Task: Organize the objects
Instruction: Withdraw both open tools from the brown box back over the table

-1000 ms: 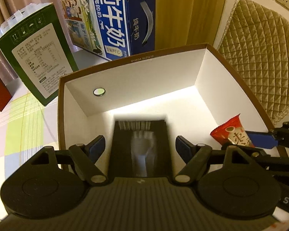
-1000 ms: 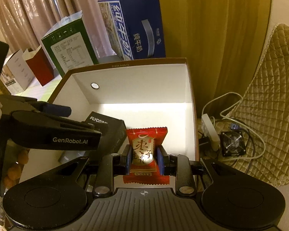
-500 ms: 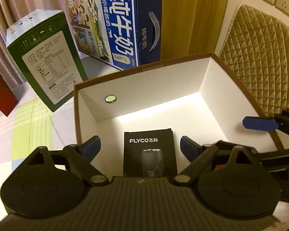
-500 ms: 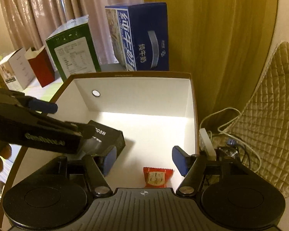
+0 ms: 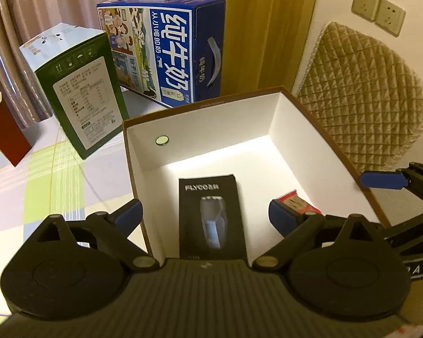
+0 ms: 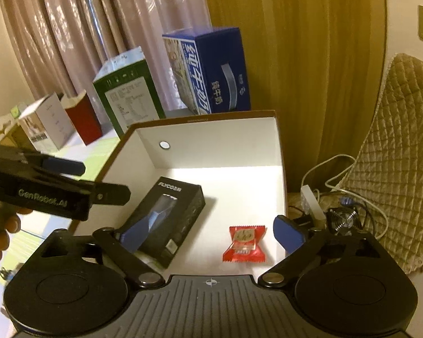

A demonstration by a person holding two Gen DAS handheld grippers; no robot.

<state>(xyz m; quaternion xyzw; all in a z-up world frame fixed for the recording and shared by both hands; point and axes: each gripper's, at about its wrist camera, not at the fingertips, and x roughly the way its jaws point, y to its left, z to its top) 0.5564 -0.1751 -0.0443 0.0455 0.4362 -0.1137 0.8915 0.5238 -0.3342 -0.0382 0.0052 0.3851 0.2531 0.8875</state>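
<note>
A brown box with white inside (image 5: 211, 129) (image 6: 211, 135) stands open on the table. In it lie a black FLYCO shaver box (image 5: 211, 211) (image 6: 169, 214) at the left and a red candy packet (image 6: 246, 243) (image 5: 296, 205) at the right. My left gripper (image 5: 206, 217) is open and empty above the box's near left part. My right gripper (image 6: 208, 236) is open and empty above the near right part, over the candy. The right gripper also shows in the left wrist view (image 5: 380, 180), and the left gripper in the right wrist view (image 6: 62, 166).
A blue milk carton (image 5: 169, 53) (image 6: 211, 70) and a green box (image 5: 81, 93) (image 6: 127, 95) stand behind the brown box. A red box (image 6: 83, 115) and a white box (image 6: 45, 124) stand further left. A quilted cushion (image 5: 361, 98), cables and a small fan (image 6: 341, 219) lie right.
My right gripper opened and let the candy packet drop into the box, then rose. My left gripper also rose and pulled back from the shaver box.
</note>
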